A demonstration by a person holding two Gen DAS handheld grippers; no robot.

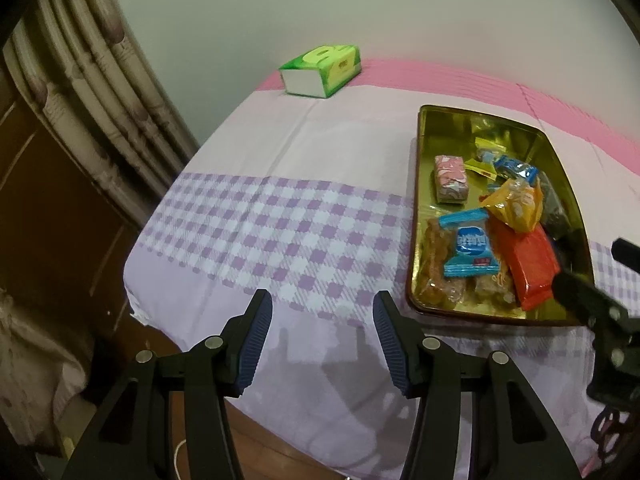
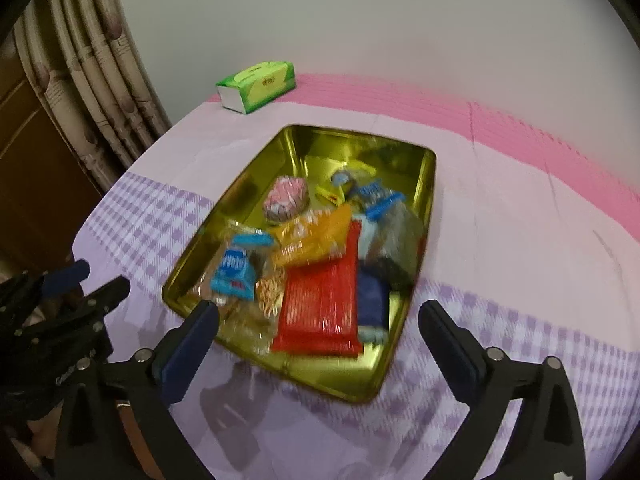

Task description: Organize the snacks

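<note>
A gold metal tray (image 1: 436, 128) (image 2: 280, 148) sits on a purple checked cloth and holds several wrapped snacks: a red packet (image 1: 528, 268) (image 2: 320, 304), a blue-and-white packet (image 1: 470, 248) (image 2: 236, 266), an orange bag (image 1: 514, 204) (image 2: 312, 236) and a pink wrapped cake (image 1: 451, 178) (image 2: 286, 198). My left gripper (image 1: 322, 308) is open and empty over the cloth, left of the tray. My right gripper (image 2: 320, 320) is open and empty, held just above the tray's near end; it also shows at the right edge of the left wrist view (image 1: 592, 304).
A green tissue box (image 1: 320, 70) (image 2: 256, 86) lies at the far edge of the table near the wall. A curtain (image 1: 80, 92) and brown wooden furniture stand at the left. The table's near edge drops off just below both grippers.
</note>
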